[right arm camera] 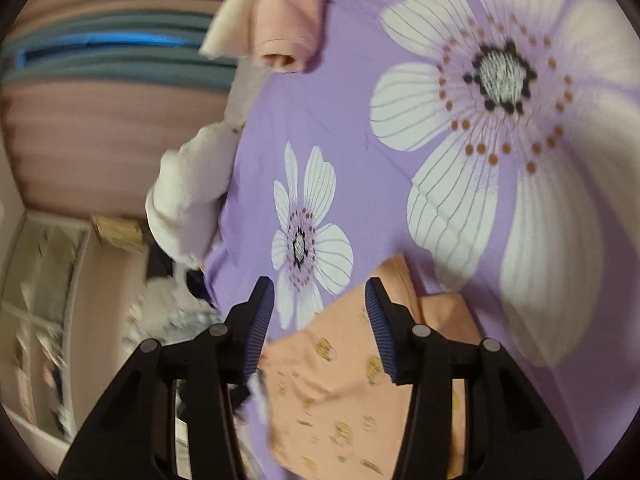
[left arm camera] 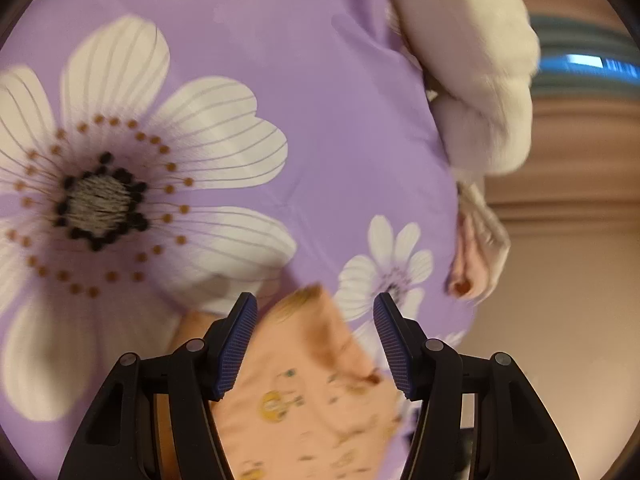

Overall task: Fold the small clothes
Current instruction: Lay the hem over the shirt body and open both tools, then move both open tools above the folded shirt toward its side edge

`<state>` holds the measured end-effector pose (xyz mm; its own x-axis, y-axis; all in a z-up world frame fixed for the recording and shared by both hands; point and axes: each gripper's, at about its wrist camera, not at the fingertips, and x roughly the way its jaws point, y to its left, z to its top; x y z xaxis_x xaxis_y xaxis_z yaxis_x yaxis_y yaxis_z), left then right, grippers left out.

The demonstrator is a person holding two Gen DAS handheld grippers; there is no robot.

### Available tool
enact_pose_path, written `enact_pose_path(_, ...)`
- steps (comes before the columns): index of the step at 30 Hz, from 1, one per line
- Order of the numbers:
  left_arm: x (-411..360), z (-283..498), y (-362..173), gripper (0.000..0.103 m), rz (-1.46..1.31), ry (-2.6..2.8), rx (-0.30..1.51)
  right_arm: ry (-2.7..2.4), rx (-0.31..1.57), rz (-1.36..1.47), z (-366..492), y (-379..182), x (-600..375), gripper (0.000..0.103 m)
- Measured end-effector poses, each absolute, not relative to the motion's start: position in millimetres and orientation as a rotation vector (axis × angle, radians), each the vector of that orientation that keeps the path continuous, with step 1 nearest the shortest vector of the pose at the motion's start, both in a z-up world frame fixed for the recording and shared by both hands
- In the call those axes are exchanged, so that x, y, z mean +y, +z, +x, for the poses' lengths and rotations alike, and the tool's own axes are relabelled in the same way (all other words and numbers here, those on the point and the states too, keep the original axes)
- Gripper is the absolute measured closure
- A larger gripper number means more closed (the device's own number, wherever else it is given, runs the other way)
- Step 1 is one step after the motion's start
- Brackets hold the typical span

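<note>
Two hand-held grippers in view, one per wrist camera, both over a purple sheet (left arm camera: 312,112) printed with big white flowers. No earlier picture to compare.

Left hand-held gripper (left arm camera: 316,344): jaws stand partly apart, blue ribbed pads clear of the cloth. A peach printed garment (left arm camera: 304,392) lies between and below the jaws, its top edge blurred, reaching toward 12 o'clock from the gripper. The pads do not press on it; nothing gripped. A large white flower sits at 9 o'clock, a small one at 2 o'clock.

Right hand-held gripper (right arm camera: 320,328): jaws likewise partly apart. The same peach garment, here with small yellow motifs, lies flat under and between the jaws and spreads toward 5 o'clock. Pads look free of the fabric; nothing held.

Other clothes: a white fluffy garment (left arm camera: 480,80) at the sheet's edge, 1 o'clock in the left view, 9 o'clock in the right. A plain pink piece (right arm camera: 288,20) lies at 12 o'clock in the right view, touching the white one.

Both pictures motion-blurred; fine print detail unreadable.
</note>
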<state>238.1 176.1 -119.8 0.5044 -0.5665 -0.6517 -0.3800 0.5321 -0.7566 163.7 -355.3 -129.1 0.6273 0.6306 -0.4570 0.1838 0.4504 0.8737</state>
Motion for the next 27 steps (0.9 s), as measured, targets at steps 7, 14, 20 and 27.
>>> enact_pose_path(7, 128.3, 192.7, -84.0, 0.044, -0.543, -0.209, 1.071, 0.333, 0.865, 0.694, 115.8, -101.3, -325.8, 0.064)
enact_pose_path(14, 73.0, 136.2, -77.8, 0.047, -0.223, -0.322, 1.014, 0.393, 0.861, 0.369, 62.3, -98.4, -274.3, 0.085)
enact_pose_path(20, 66.2, 105.5, -103.9, 0.047, -0.151, -0.313, 1.059, 0.381, 0.934, 0.156, 33.5, -117.8, -245.7, 0.086)
enact_pose_path(27, 81.5, 72.0, -124.3, 0.048, -0.168, -0.320, 1.113, 0.293, 1.041, 0.077, 4.9, -154.3, -256.0, 0.089)
